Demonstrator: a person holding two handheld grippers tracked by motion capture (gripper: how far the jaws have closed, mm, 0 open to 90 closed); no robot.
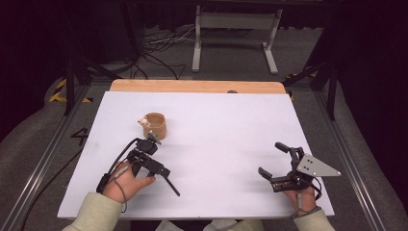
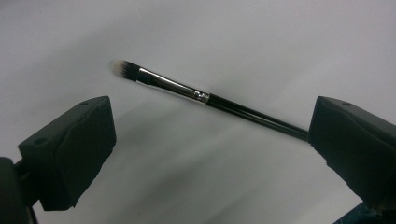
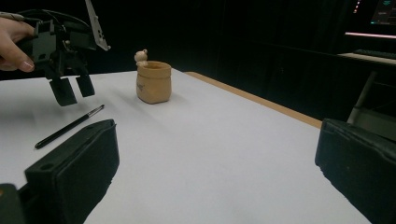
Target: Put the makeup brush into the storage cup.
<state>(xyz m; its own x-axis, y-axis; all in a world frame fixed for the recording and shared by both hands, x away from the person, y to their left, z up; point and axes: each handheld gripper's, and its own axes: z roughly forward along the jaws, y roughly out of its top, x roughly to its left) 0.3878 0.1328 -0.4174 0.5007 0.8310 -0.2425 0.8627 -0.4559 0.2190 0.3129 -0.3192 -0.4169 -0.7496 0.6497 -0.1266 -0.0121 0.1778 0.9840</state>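
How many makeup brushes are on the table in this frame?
1. The single makeup brush lies flat on the white table, below the open left gripper and in front of the tan pot. The pot's inside isn't visible, so more could sit there.

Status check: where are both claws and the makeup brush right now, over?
Left claw open, hovering above makeup brush. Brush flat on table, untouched. Right claw open, empty. Nothing in the way.

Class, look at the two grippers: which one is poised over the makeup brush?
The left gripper. It hangs above the black-handled makeup brush lying on the white table, jaws open. The right gripper, also open, has only bare table near it.
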